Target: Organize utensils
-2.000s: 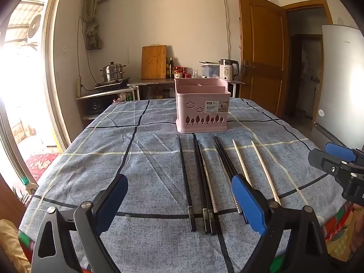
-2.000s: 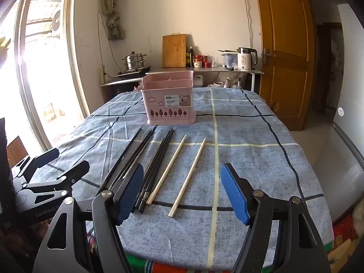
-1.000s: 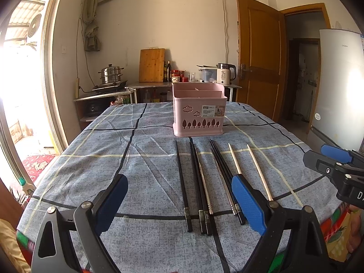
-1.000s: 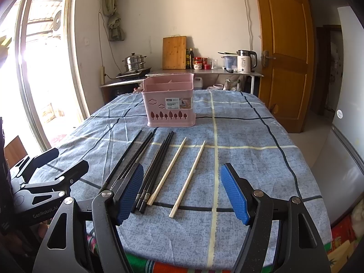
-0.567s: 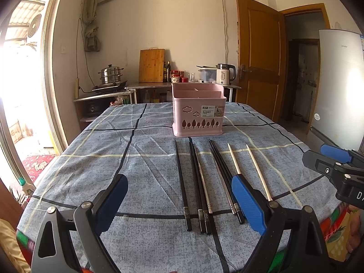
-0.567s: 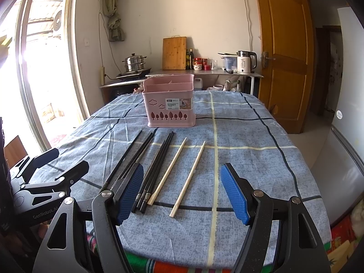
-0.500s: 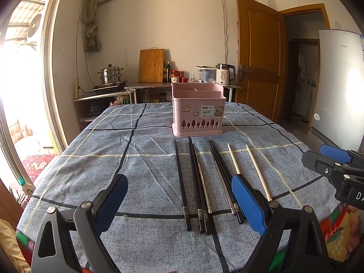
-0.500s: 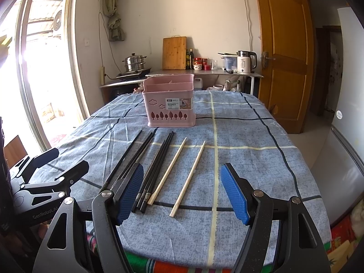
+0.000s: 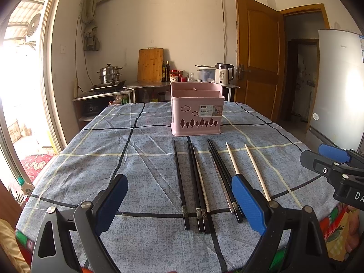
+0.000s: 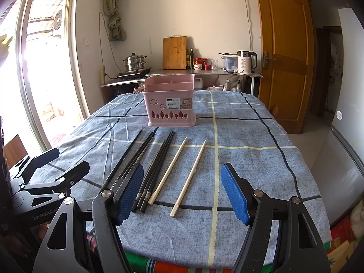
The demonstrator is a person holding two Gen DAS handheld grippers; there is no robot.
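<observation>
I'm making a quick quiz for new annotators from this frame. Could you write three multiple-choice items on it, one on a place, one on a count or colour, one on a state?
1. Where does the pink basket stand relative to the chopsticks?
A. beyond their far tips
B. on top of them
C. at their near ends

2. How many pale wooden chopsticks lie on the tablecloth?
A. two
B. five
C. none

3. How do the left gripper and right gripper stand?
A. both open, holding nothing
B. both shut on chopsticks
C. left open, right shut on the basket

Answers:
1 A, the basket sits farther up the cloth, just past the chopstick tips.
2 A, two light sticks lie side by side, to the right of the black chopsticks.
3 A, each pair of blue pads stands wide apart with nothing between them.
</observation>
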